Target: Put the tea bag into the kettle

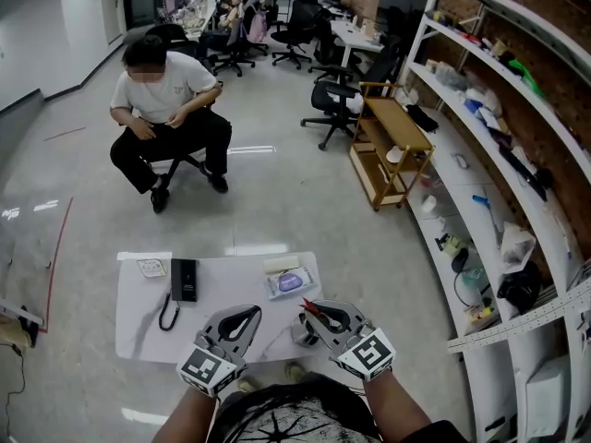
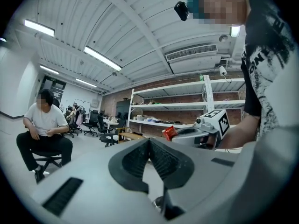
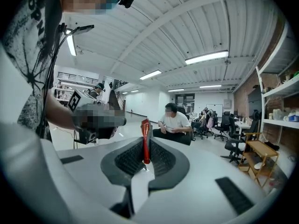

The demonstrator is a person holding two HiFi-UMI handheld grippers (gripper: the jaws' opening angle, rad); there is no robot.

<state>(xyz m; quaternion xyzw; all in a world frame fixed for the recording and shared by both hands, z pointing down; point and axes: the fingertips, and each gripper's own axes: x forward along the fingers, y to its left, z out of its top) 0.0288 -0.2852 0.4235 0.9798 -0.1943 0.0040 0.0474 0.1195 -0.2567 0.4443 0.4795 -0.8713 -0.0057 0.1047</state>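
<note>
The red tea bag [image 3: 145, 135] is pinched edge-on in my right gripper [image 3: 145, 149], whose jaws are drawn narrow on it, with the top of the bag standing up clear of the pads. In the head view the bag [image 1: 307, 307] shows as a red sliver at the tip of the right gripper [image 1: 317, 317], low in the frame over the near edge of the white table [image 1: 138, 326]. From the left gripper view I see the bag [image 2: 169, 133] poking out just right of centre.

My left gripper [image 2: 149, 143] has its jaws together with nothing between them. In the head view it [image 1: 244, 317] sits just beside the right one, lower centre.

Further up the table lie a black block with a looped cord [image 1: 184, 280], a pale flat sachet [image 1: 150, 268] at the upper left corner, and a soft wipes pack [image 1: 289, 281] towards the right.

I can't pick out a kettle in any view. I judge the pick-up done and the carry in hand. Next I need to find the kettle's mouth, bring the bag above it, and only then ease the right jaws apart, with the left free to steady or lift a lid.
</note>
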